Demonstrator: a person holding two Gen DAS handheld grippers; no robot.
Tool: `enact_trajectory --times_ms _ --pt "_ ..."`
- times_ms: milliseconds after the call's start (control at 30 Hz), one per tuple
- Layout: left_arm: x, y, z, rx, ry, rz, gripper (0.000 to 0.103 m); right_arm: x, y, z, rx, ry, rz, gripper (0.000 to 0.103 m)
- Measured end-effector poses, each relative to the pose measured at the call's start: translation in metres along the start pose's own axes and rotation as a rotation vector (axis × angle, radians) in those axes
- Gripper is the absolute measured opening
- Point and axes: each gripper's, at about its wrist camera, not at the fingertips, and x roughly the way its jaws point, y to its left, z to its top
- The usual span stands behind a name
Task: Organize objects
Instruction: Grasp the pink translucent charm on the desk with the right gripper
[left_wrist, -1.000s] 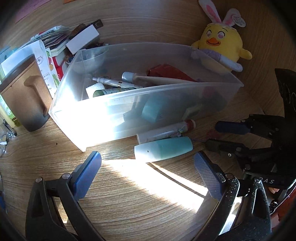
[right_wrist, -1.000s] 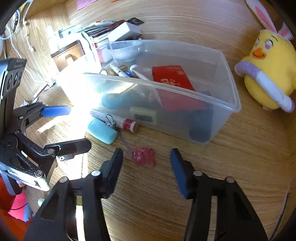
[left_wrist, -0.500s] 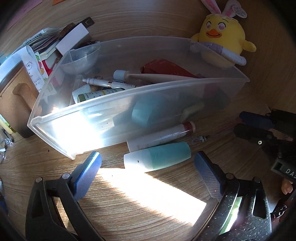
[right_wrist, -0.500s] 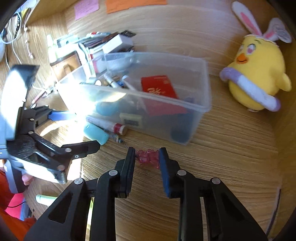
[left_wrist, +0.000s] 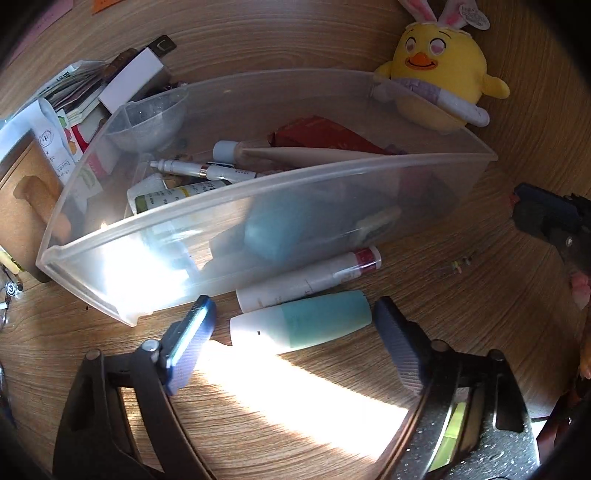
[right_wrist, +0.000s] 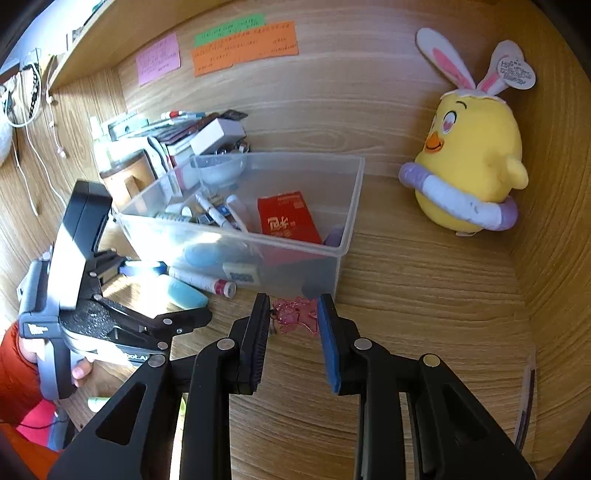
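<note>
Our right gripper (right_wrist: 291, 317) clamps a translucent pink charm (right_wrist: 295, 315) just before the clear bin (right_wrist: 236, 236); our left gripper (left_wrist: 291, 332), jaws just narrowing, straddles a teal tube (left_wrist: 306, 321) untouched on the sunlit wooden desk (right_wrist: 424, 295).

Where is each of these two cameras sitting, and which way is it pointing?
Left wrist: rides the left claw, looking down past its open fingers at a teal tube beside the clear bin.
Right wrist: rides the right claw, which pinches a pink charm; a hand and orange sleeve show at left.
Shared: bin, tube, yellow plush chick, wooden desk.
</note>
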Motion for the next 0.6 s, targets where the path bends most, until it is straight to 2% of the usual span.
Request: enact_trajectory --times_ms 100,333,467,600 --pt "-0.003 0.0 -0.002 0.007 -0.009 -0.008 0.073 -0.004 0.001 0.005 0.006 -0.022 0.006 0.024" --pt "-0.009 0.006 -0.008 -0.012 -0.019 -0.048 0.073 -0.012 0.006 0.017 0.013 -0.065 0.018 0.024" --pt "-0.027 0.0 -0.013 -0.021 -0.058 -0.07 0.073 -0.018 0.012 0.026 0.001 -0.091 0.018 0.024" --pt "-0.047 -0.005 -0.009 -0.001 -0.116 -0.06 0.073 -0.026 0.016 0.036 -0.01 -0.129 0.018 0.024"
